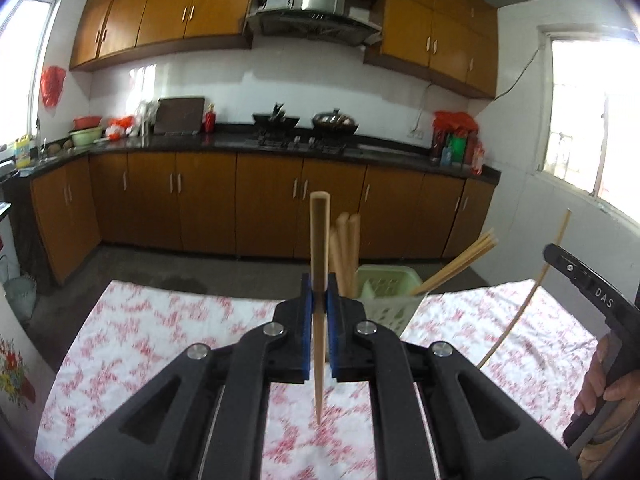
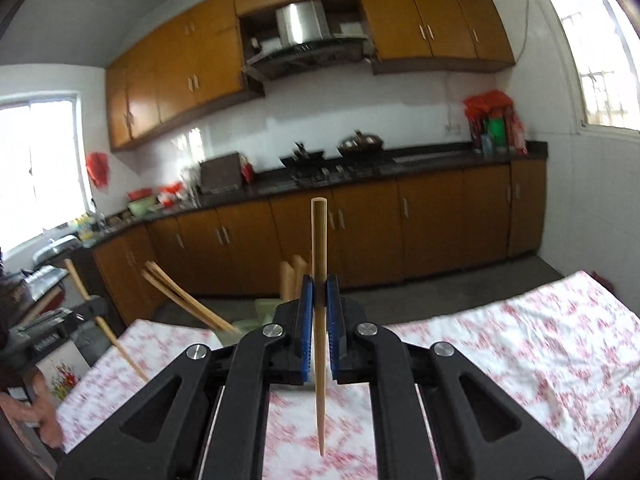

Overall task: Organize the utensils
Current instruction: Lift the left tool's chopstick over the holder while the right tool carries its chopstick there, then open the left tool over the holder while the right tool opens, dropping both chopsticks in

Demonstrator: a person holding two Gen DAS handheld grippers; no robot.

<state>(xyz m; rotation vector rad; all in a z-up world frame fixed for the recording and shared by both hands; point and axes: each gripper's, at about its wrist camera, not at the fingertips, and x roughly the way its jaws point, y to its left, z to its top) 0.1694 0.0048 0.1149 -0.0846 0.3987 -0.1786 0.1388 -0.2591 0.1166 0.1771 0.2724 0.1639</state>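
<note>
Left gripper [image 1: 320, 300] and right gripper [image 2: 319, 300] each clamp one upright chopstick [image 1: 320, 248] [image 2: 319, 248] above the blurred tablecloth [image 1: 160, 328]; green basket [image 1: 388, 292] partly hidden behind.

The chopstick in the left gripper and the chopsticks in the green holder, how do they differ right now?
The chopstick is clamped upright in the left gripper, above the floral tablecloth; the chopsticks in the green holder are loose. It stands alone; they are bunched. It is vertical; one bunch leans right, though the other stands upright. All look like pale wood.
</note>
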